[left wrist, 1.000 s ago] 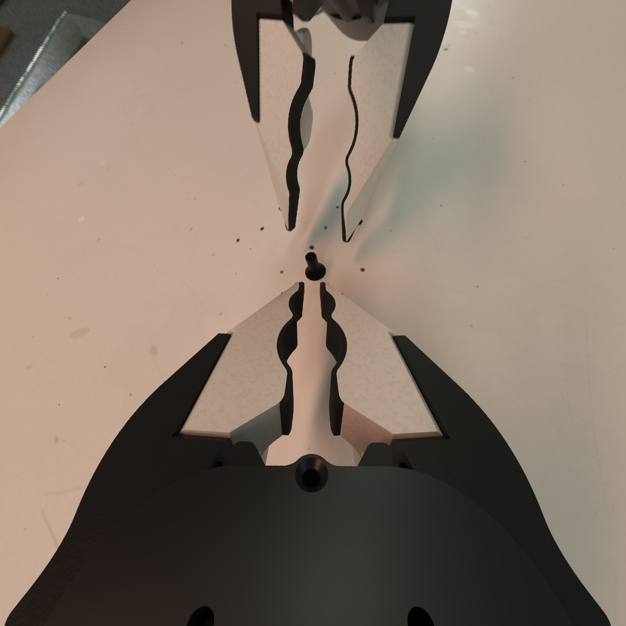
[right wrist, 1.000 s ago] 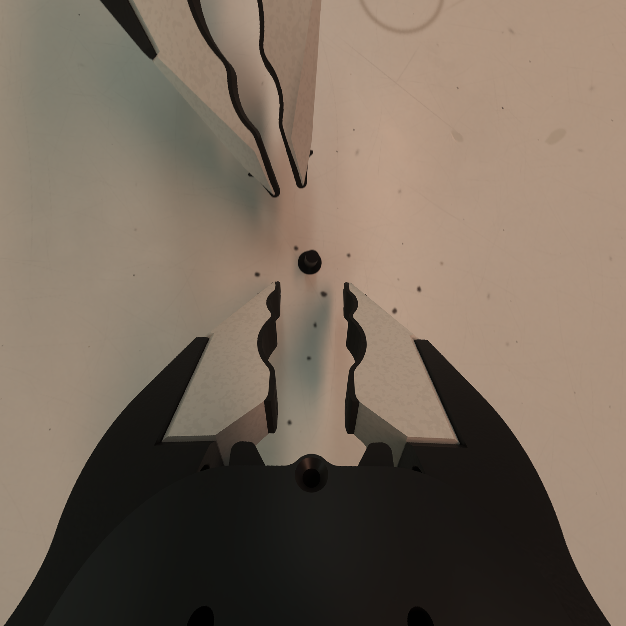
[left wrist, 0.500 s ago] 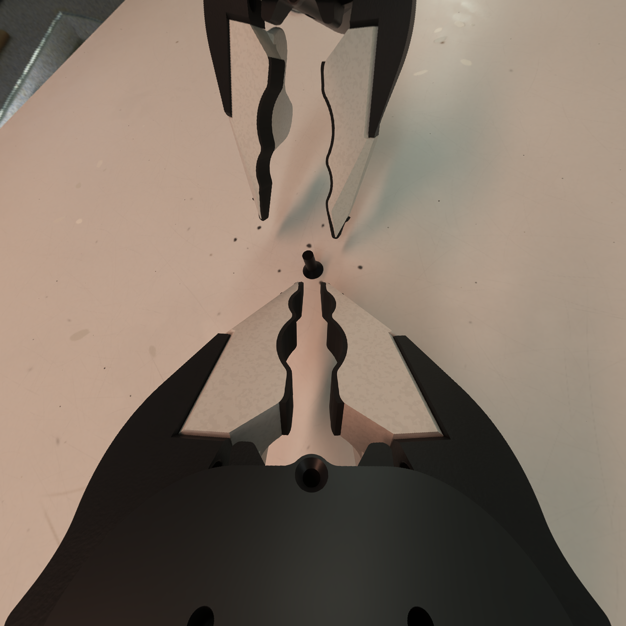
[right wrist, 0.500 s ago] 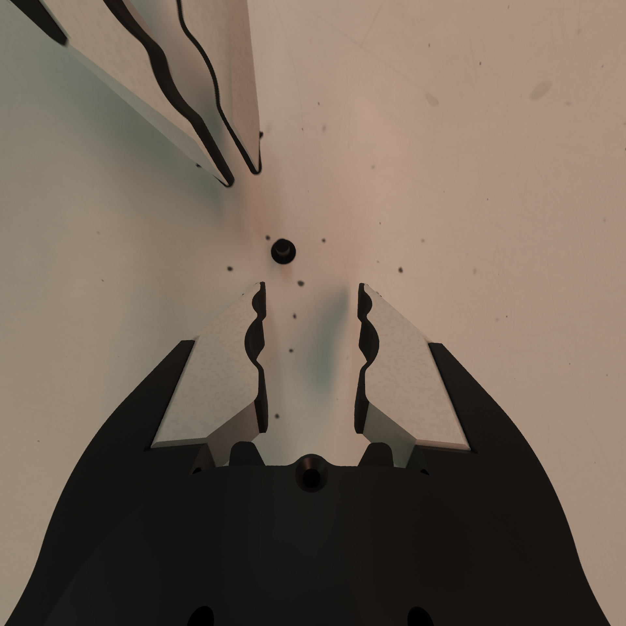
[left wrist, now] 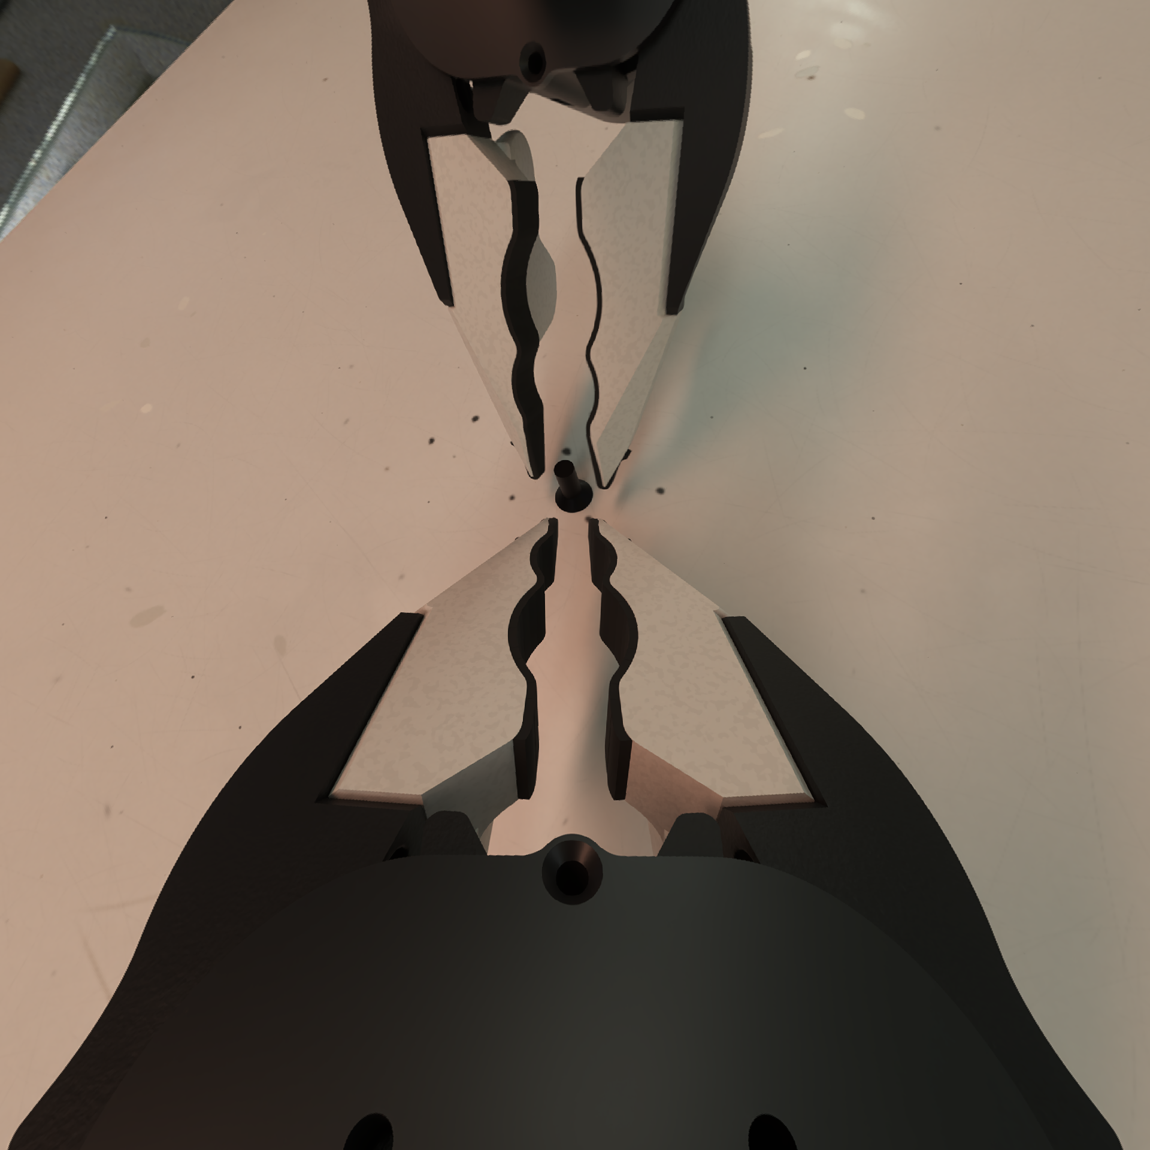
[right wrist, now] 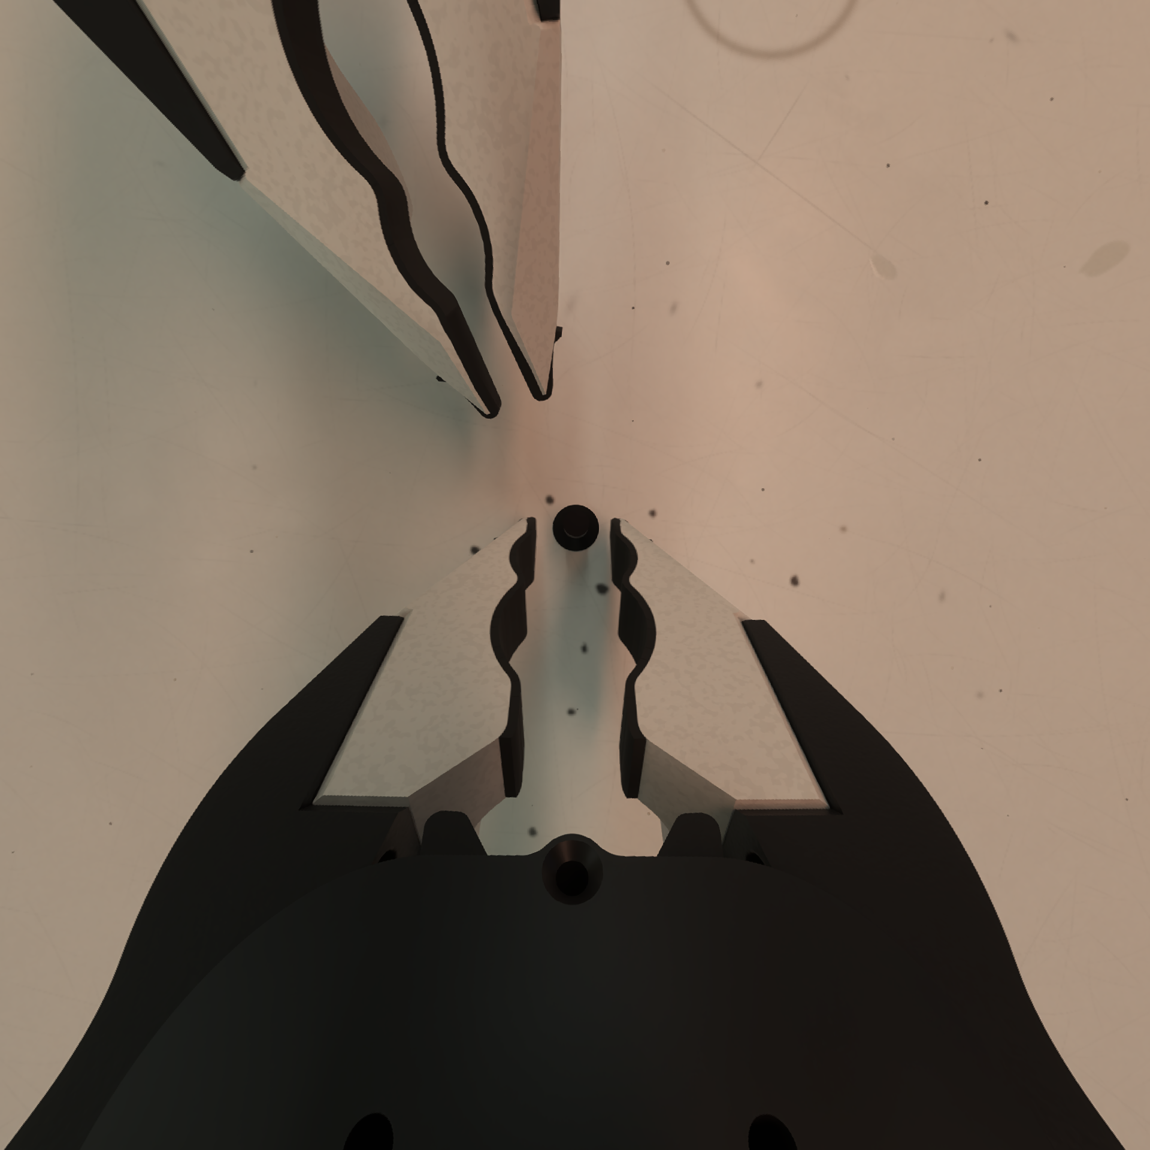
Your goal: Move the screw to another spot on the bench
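A small black screw (left wrist: 571,491) stands head down on the pale bench (left wrist: 249,435), shank pointing up. My left gripper (left wrist: 571,524) is just short of it, jaws a narrow gap apart and empty. My right gripper (left wrist: 569,478) comes in from the far side, its tips on either side of the shank. In the right wrist view the screw (right wrist: 575,528) sits between the open right gripper's (right wrist: 572,526) tips, with a small gap on each side. The left gripper (right wrist: 516,404) shows beyond it, tips apart from the screw.
The bench edge (left wrist: 124,118) runs across the upper left of the left wrist view, with a grey ribbed strip (left wrist: 56,143) beyond it. Dark specks (left wrist: 430,441) dot the bench around the screw. A faint ring mark (right wrist: 827,37) lies farther off.
My right gripper has moved in over the screw and narrowed its jaws, so the screw now sits between its tips. The left gripper and the screw have not moved.
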Robot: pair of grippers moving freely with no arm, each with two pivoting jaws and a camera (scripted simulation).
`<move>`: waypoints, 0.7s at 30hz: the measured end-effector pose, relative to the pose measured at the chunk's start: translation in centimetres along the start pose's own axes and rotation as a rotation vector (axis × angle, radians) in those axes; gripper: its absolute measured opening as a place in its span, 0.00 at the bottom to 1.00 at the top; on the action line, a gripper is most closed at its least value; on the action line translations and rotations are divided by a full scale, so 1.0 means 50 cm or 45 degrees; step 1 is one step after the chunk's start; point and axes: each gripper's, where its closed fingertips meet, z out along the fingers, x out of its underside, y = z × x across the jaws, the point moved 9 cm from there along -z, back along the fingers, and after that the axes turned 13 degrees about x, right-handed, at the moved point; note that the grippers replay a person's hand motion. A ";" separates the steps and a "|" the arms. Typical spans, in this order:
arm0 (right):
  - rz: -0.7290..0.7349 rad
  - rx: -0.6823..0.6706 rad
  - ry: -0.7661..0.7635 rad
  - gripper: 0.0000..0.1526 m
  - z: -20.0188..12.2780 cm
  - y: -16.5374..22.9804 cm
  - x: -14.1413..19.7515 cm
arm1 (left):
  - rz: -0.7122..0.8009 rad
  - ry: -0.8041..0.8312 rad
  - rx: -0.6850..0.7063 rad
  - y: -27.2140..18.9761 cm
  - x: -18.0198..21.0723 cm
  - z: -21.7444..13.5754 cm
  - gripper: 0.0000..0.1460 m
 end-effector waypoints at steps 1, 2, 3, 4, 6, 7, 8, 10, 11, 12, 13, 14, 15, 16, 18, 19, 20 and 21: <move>-0.003 0.004 0.007 0.13 0.002 0.000 0.000 | 0.001 0.000 0.000 0.000 0.000 0.000 0.07; -0.005 0.007 0.011 0.10 0.004 0.000 0.000 | 0.001 -0.001 -0.001 0.000 0.000 0.000 0.07; -0.003 0.007 0.011 0.08 0.005 0.000 0.000 | 0.001 -0.001 -0.001 -0.001 0.000 0.000 0.07; 0.000 0.005 0.011 0.06 0.007 0.000 0.000 | 0.001 -0.001 0.000 -0.001 0.000 0.000 0.07; 0.001 0.004 0.011 0.05 0.007 0.000 0.000 | 0.002 0.000 0.000 -0.001 0.000 0.000 0.07; 0.002 0.004 0.009 0.05 0.007 0.000 0.001 | 0.003 0.001 0.000 -0.001 0.000 0.000 0.07; 0.004 0.004 0.008 0.05 0.007 0.001 0.001 | 0.003 0.002 0.000 -0.001 0.001 0.000 0.07; 0.007 0.009 0.001 0.05 0.001 0.001 0.002 | 0.004 0.002 -0.001 -0.001 0.001 0.000 0.07; 0.009 0.016 -0.010 0.05 -0.007 0.001 0.003 | 0.004 0.003 -0.001 -0.001 0.001 0.000 0.07; 0.010 0.024 -0.027 0.05 -0.019 0.003 0.004 | 0.004 0.004 -0.001 -0.001 0.001 0.000 0.07; 0.009 0.031 -0.043 0.05 -0.034 0.007 0.008 | 0.005 0.004 -0.001 -0.001 0.001 0.000 0.07; 0.003 0.039 -0.052 0.05 -0.049 0.013 0.013 | 0.006 0.004 -0.001 -0.002 0.001 0.000 0.07; -0.008 0.047 -0.052 0.05 -0.063 0.022 0.019 | 0.006 0.004 -0.002 -0.002 0.001 0.000 0.06; -0.017 0.053 -0.048 0.05 -0.074 0.034 0.027 | 0.007 0.004 -0.002 -0.002 0.001 0.000 0.06; -0.017 0.048 -0.036 0.05 -0.086 0.060 0.043 | 0.011 0.010 0.000 -0.002 0.001 0.001 0.07; -0.016 0.046 -0.029 0.05 -0.087 0.072 0.051 | 0.015 0.016 0.001 -0.003 0.001 0.002 0.07; -0.016 0.046 -0.022 0.05 -0.087 0.083 0.057 | 0.018 0.021 0.001 -0.003 0.001 0.003 0.07; -0.014 0.045 -0.017 0.05 -0.085 0.092 0.063 | 0.021 0.026 0.001 -0.004 0.001 0.004 0.07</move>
